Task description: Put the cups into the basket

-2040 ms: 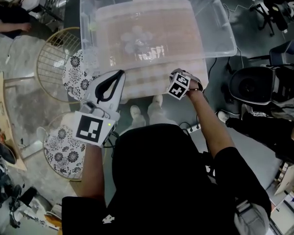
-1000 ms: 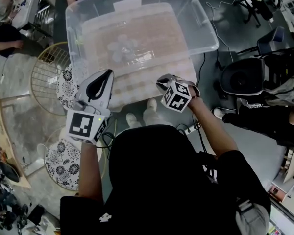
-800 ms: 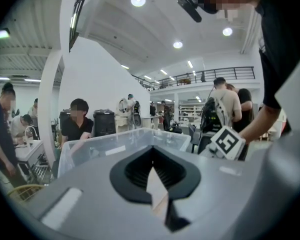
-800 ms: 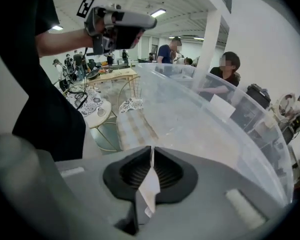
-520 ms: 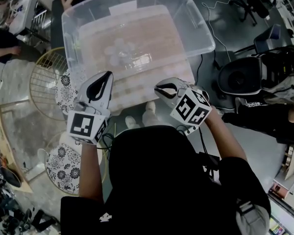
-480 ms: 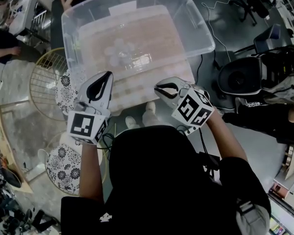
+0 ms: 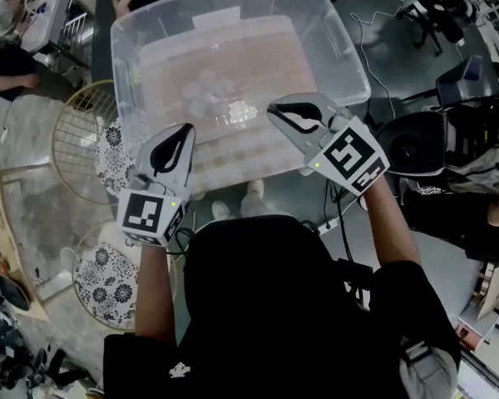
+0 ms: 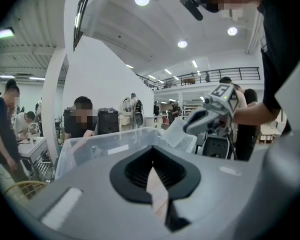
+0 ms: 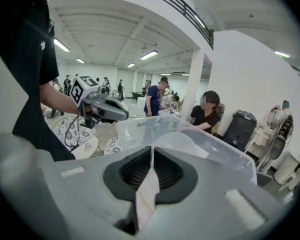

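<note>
A big clear plastic bin (image 7: 343,50) serves as the basket, with several clear cups (image 7: 206,95) grouped on its bottom. My right gripper (image 7: 274,110) hangs above the bin's near edge. Its jaws are pinched on the wall of a clear cup (image 9: 183,144). The left gripper view shows that cup (image 8: 176,132) hanging from the right gripper (image 8: 188,129). My left gripper (image 7: 185,130) is shut and empty, just outside the bin's near-left corner. It points nearly level at the bin wall (image 8: 105,151). From the right gripper view, the left gripper (image 9: 121,115) sits lower, to the left.
Two gold wire stands (image 7: 76,131) with black-and-white patterned plates (image 7: 108,274) are left of the bin. A dark office chair (image 7: 416,146) and floor cables (image 7: 341,214) are on the right. People sit and stand beyond the bin's far side (image 9: 210,115).
The right gripper has risen from below the bin's near edge to above it, moving forward over the rim. The left gripper has stayed in place.
</note>
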`<state>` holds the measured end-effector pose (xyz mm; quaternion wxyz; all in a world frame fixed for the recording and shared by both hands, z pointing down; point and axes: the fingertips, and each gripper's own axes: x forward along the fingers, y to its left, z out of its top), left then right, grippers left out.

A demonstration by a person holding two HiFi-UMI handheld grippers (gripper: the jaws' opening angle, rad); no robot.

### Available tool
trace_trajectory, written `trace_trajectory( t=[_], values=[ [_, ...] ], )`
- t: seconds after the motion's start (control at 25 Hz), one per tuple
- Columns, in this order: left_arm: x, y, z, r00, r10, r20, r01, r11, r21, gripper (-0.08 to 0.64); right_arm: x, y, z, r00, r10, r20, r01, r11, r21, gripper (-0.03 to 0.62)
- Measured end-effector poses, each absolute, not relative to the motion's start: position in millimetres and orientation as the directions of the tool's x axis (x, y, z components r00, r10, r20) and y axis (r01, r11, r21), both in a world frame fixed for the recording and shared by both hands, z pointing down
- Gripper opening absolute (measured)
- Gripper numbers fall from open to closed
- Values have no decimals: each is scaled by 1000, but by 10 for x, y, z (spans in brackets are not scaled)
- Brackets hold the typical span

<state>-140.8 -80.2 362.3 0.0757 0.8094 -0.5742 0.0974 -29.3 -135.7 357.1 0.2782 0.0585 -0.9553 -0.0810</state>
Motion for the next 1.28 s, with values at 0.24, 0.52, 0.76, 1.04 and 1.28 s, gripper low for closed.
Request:
trace_trajectory(
  t=[0.24,0.52,0.76,1.04,1.28],
  values=[
    [-1527,-804,3652,243,-936,255,-965,-260,-34,8,-349,-2084,3726,-817,-203,539,-131,977,169,17],
    [-1617,-874,3693,189,-942,277,-978,-206,-32,8,-520,-2614,4279,-746,-171,644,-104,985,141,17],
    [-1645,-924,3759,168,-941,294,-983,-183,-22,8,-594,-2833,4852,-640,-130,757,-48,990,130,17],
    [-1694,-917,3865,141,-935,324,-989,-149,0,8,-643,-2972,5551,-489,-78,869,17,995,99,17],
    [-1711,-883,3920,122,-934,336,-992,-128,7,8,-517,-3129,6092,-340,-100,935,86,987,137,17]
  ],
)
